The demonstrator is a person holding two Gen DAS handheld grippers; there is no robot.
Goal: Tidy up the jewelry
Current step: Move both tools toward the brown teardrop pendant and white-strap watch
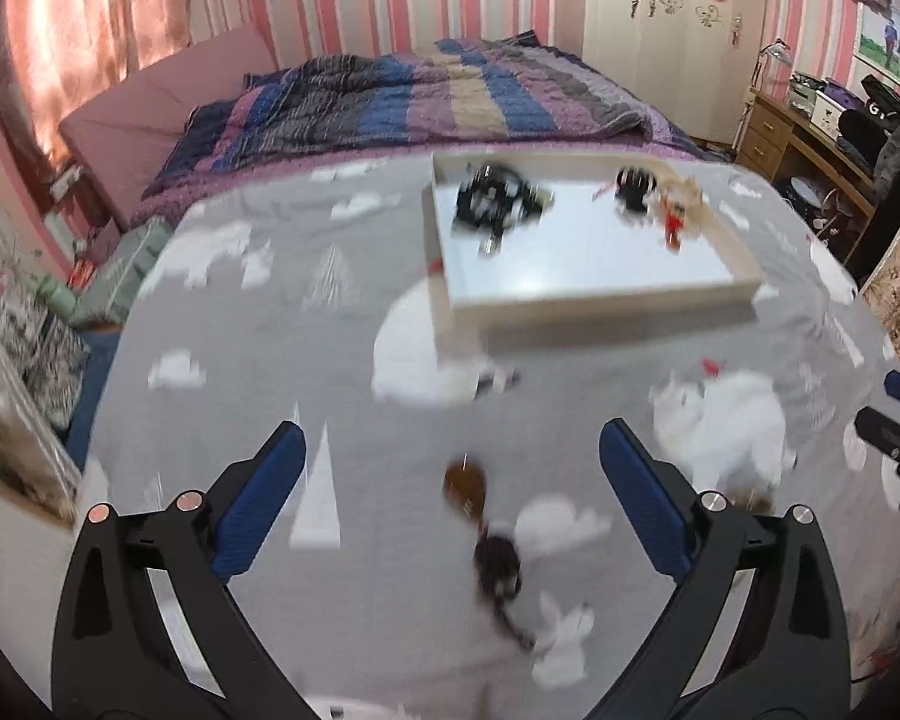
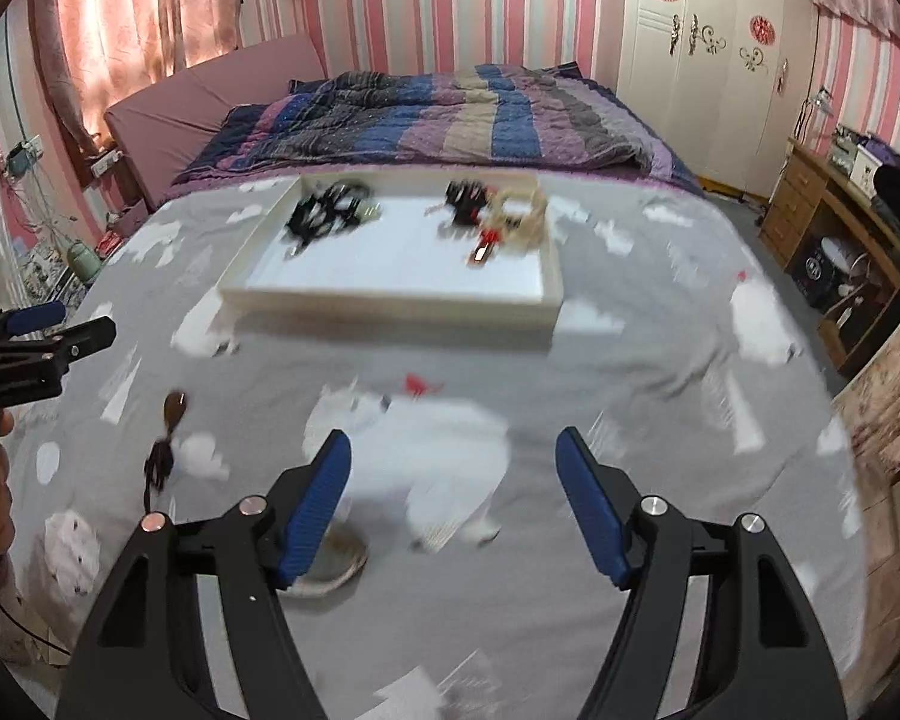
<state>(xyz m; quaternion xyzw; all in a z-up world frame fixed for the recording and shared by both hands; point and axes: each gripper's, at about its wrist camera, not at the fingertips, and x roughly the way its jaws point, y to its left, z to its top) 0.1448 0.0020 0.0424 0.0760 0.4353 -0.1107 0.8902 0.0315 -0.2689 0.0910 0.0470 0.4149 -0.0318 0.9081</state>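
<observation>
The left gripper (image 1: 453, 483), black with blue ribbed pads, is spread wide and holds nothing. It hangs above a brown oval pendant on a dark beaded cord (image 1: 486, 531), which lies on the grey bedspread printed with white bears and trees (image 1: 270, 360), between the two fingers but lower than them. The right gripper (image 2: 453, 489) is also spread wide with nothing in it. Near its left finger lies a round pale metal bangle (image 2: 333, 564), partly hidden behind the pad.

The pendant piece looks light, and its cord is soft and loose, so I judge it will hang down and swing when lifted. The better place to take hold is probably the thick dark knot or bead cluster in the middle of the cord, because the smooth oval pendant may slip between the pads. The soft cover beneath will give way under pressure. The bangle appears stiff, and one could pinch it across the rim.

Farther away, well apart from both grippers, sits a shallow white rectangular tray (image 1: 606, 300). In it there is a tangle of black beaded jewelry (image 1: 492, 204) at the left, and at the right a second dark piece (image 1: 633, 189) beside a beige and red ornament (image 1: 678, 207). Motion blur hides the finer details.
</observation>
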